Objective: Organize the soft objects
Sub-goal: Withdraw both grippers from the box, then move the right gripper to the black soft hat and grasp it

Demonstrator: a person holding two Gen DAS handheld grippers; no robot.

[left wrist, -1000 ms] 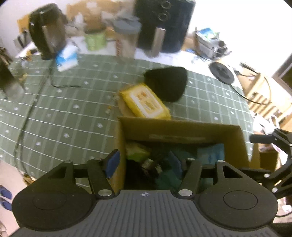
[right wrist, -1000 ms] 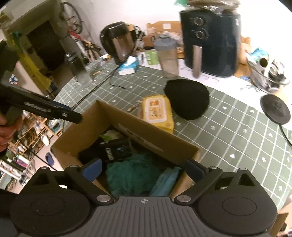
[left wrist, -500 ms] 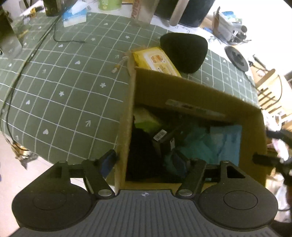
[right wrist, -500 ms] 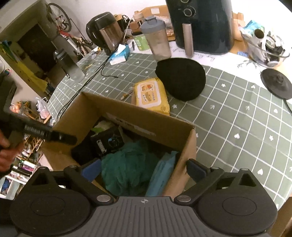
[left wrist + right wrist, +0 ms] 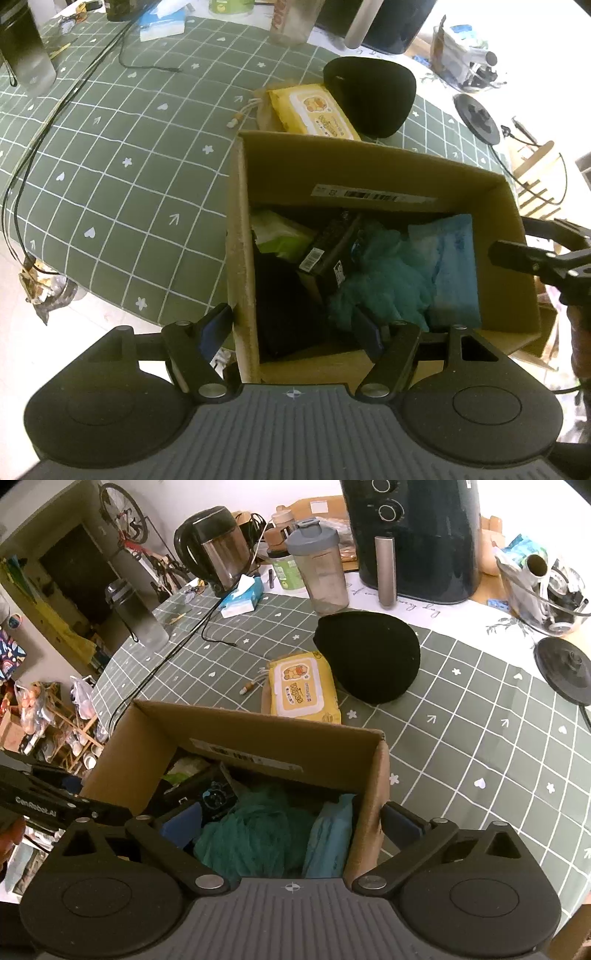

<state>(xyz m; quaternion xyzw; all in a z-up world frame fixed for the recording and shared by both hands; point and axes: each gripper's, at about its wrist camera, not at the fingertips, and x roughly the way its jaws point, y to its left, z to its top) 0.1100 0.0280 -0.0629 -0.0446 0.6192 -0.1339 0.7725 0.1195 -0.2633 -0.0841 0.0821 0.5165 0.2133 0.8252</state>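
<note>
Both the left claw (image 5: pixel 295 330) and right claw (image 5: pixel 291 825) gaped empty astride the box (image 5: pixel 373 166) walls, so squeezing could have crumpled cardboard.

Box (image 5: pixel 258 738) wall hides the near end of the wipes pack (image 5: pixel 301 686); air fryer (image 5: pixel 413 535) top cropped; barcode label (image 5: pixel 373 194) text unreadable.

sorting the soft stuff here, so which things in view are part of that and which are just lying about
Part of the job:
cardboard box
teal cloth
blue pack
black beanie
yellow wipes pack

Just lying about:
air fryer
kettle
shaker bottle
tissue box
</note>
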